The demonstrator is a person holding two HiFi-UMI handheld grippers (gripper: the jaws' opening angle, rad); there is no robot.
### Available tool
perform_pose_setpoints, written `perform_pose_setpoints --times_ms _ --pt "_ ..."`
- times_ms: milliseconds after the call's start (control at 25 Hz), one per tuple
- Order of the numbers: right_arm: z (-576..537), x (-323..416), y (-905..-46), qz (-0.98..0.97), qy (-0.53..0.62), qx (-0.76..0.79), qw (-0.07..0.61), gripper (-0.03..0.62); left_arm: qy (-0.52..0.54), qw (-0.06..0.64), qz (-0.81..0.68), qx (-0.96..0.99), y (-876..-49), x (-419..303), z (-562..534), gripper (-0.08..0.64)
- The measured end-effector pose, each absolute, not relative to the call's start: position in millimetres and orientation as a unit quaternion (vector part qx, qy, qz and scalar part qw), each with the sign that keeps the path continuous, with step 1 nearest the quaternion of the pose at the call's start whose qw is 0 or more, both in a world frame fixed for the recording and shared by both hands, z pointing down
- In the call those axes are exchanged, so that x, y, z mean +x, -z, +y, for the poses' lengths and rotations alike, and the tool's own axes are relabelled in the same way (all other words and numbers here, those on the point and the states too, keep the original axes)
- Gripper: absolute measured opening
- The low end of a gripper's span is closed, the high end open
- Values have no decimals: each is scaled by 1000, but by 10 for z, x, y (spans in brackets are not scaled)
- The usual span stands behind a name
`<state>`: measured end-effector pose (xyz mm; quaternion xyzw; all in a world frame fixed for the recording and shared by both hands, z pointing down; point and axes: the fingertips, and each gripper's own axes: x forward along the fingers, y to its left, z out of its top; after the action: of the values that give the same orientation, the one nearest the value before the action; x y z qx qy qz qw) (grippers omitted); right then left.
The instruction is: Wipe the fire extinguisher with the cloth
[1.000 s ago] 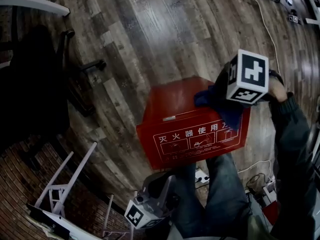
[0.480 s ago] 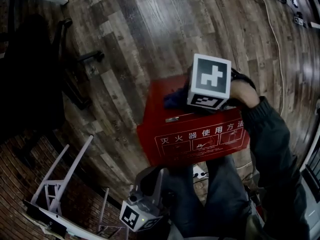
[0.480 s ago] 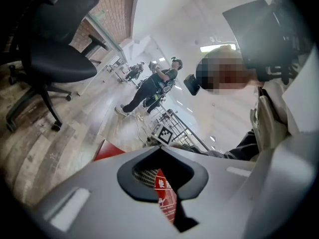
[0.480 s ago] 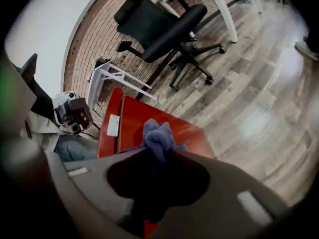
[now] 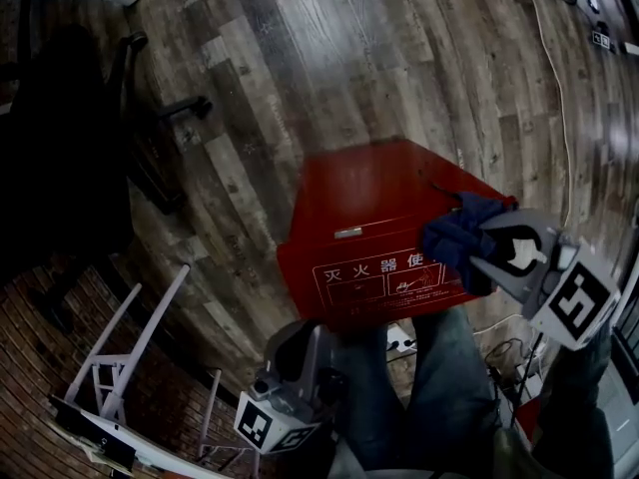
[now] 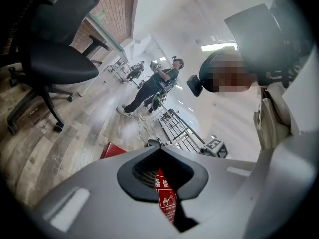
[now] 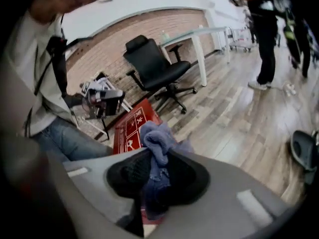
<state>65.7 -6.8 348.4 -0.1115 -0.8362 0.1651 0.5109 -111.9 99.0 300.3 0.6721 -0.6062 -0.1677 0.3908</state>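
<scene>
Currently: right gripper (image 5: 481,249) jaws pinching crumpled blue cloth (image 5: 451,238), bunch protruding past tips. Red metal fire-extinguisher cabinet with white instruction panel (image 5: 379,203) lies on wood-plank floor (image 5: 329,58); extinguisher itself not visible. Cloth sits at cabinet's right front corner; contact with lid not determinable. Bare lid extends left of jaws, long axis running across head view. Left gripper (image 5: 312,339) jaws pressed together, empty, low at cabinet front beside person's legs. Judgement: right gripper nearer; next stroke should sweep leftward along lid.
</scene>
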Motion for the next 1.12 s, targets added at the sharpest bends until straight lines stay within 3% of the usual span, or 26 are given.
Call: perform_pose_setpoints --times_ms 80,440,800,920,1120 --pt "224 620 -3551 -846 -104 -74 517 92 164 392 -602 676 -3009 -1083 1026 3" --pt "1370 -492 -3636 -902 99 -73 414 94 141 391 -613 672 -3026 -1142 1393 3" --pt "367 1085 -3684 -850 -3 185 493 94 148 400 -605 673 -3063 -1091 1568 3" --pt "718 761 -3690 -856 -21 160 491 94 154 402 -602 673 -3078 -1039 1564 3" --pt "1323 -380 -3627 -917 27 19 397 94 144 406 -596 678 -3147 -915 1590 3"
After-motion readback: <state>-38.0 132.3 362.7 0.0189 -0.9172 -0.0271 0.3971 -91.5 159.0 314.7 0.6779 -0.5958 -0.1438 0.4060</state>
